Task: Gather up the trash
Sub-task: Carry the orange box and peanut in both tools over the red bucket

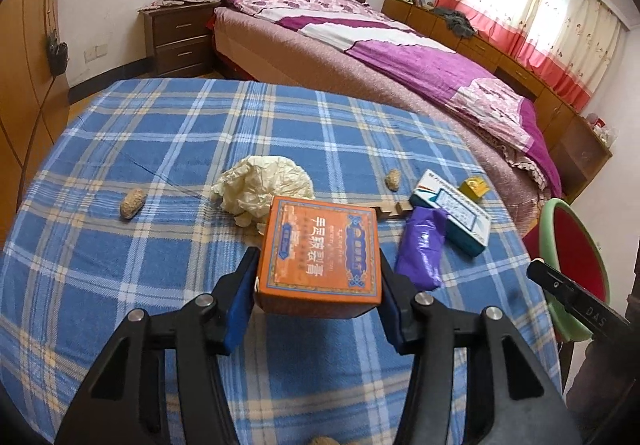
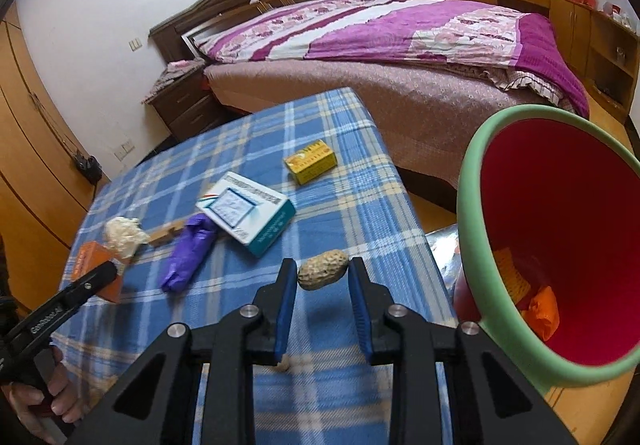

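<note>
Between the right gripper (image 2: 322,277) jaws, clamped, a peanut (image 2: 323,269) lies lengthwise nine-to-three; left gripper (image 1: 318,277) jaws clamp the orange box (image 1: 320,257).

In the left wrist view the orange box (image 1: 318,257) hides part of the crumpled paper (image 1: 264,185) and most of the wooden piece (image 1: 394,209) behind it, and the picture's bottom edge cuts off a peanut (image 1: 322,441). In the right wrist view the bin (image 2: 472,205) runs past the right edge, the trash inside is too indistinct to name, and the box print is too small to read.
</note>
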A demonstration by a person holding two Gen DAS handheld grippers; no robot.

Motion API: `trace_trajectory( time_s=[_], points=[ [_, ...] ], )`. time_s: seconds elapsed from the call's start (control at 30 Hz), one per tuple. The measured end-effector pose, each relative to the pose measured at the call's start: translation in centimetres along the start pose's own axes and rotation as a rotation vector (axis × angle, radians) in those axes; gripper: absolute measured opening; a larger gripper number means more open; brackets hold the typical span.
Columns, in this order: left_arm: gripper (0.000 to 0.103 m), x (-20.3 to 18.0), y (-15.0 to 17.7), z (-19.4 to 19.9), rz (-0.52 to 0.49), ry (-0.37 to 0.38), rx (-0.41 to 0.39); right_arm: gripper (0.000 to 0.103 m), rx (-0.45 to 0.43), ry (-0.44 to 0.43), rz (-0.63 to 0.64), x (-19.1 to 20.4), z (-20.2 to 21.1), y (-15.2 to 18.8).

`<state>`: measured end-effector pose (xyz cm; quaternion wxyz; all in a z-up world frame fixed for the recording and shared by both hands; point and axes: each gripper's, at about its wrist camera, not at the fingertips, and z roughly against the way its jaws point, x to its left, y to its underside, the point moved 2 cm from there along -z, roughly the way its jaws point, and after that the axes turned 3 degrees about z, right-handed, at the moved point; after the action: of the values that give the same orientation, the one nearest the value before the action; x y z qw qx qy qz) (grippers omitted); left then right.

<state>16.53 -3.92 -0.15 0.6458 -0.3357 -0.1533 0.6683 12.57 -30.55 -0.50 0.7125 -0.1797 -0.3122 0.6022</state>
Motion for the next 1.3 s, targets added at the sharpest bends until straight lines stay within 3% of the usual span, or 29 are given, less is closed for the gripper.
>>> trace_trajectory(
  time_s=[0.57, 1.3],
  points=[
    [0.054, -3.5, 1.2, 4.9, -0.053, 0.068, -0.035, 0.029, -0.126, -0.037, -0.02, 0.4, 8.4, 1.6],
    [0.054, -12.4, 2.4, 6.3, -0.219, 0.132, -0.036, 0.029, -0.23, 0.05, -0.127, -6.8, 14.2, 2.6]
  ],
)
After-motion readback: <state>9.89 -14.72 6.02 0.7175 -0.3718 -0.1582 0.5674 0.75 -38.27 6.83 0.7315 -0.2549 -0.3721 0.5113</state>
